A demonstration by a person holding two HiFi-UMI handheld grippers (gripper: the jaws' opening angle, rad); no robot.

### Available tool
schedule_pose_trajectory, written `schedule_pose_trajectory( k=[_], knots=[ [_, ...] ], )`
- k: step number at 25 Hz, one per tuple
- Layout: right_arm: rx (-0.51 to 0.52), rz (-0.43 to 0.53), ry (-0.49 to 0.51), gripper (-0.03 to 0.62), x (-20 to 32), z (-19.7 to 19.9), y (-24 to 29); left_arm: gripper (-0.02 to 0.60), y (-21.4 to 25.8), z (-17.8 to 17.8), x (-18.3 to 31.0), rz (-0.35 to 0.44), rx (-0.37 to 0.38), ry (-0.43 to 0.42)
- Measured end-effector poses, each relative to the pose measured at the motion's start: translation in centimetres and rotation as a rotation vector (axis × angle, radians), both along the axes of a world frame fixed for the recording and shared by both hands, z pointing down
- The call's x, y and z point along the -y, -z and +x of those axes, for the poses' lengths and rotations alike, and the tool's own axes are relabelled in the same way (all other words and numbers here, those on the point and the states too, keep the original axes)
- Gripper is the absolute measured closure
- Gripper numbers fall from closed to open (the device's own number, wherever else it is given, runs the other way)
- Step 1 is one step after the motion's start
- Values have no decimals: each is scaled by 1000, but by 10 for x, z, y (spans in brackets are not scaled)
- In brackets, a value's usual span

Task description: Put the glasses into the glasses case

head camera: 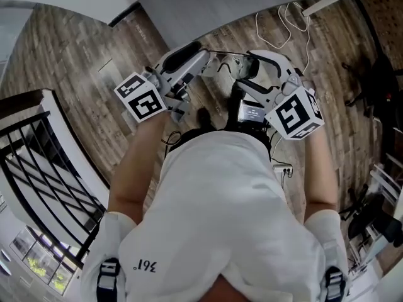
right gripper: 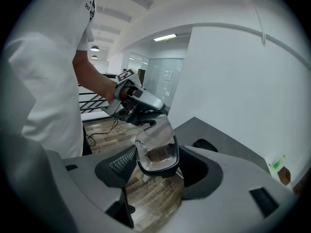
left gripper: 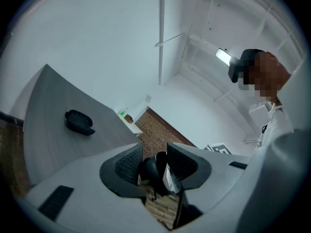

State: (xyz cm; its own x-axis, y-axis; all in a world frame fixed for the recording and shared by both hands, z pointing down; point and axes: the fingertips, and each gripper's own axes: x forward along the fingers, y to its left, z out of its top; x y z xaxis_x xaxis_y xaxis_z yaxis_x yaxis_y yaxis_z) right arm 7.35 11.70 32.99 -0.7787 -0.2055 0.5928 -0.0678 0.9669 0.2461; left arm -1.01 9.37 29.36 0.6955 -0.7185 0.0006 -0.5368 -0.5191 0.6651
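The glasses (head camera: 225, 60) hang in the air between my two grippers, above the wooden floor. My left gripper (head camera: 203, 60) is shut on one end of them; in the left gripper view a dark frame part (left gripper: 154, 169) sits clamped between the pads. My right gripper (right gripper: 156, 163) is shut on the other lens (right gripper: 156, 142), whose rim spans the jaws. The left gripper (right gripper: 145, 114) shows beyond that lens. The black glasses case (left gripper: 79, 122) lies on the grey table (left gripper: 53, 106), ahead of both grippers; the same case (right gripper: 205, 144) appears just past the right jaw.
White cables (head camera: 284, 24) trail over the wooden floor near the table's edge (head camera: 252, 14). A black railing (head camera: 38, 162) stands at my left. A power strip (head camera: 283, 168) lies by my feet. White walls rise behind the table.
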Motion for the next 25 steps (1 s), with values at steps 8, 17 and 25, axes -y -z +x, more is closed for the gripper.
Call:
schedule_pose_trajectory(
  k=[8,17,25],
  knots=[
    [-28,13,106,312,74,25,-11,431,-11,25,64,-18,27,69],
    [-73,57,183,313,124,24,-18,431,-16,26,104,-38,45,108],
    [-92,61,192,312,148,-13,-29,431,-26,-10,128,-49,57,107]
  ],
)
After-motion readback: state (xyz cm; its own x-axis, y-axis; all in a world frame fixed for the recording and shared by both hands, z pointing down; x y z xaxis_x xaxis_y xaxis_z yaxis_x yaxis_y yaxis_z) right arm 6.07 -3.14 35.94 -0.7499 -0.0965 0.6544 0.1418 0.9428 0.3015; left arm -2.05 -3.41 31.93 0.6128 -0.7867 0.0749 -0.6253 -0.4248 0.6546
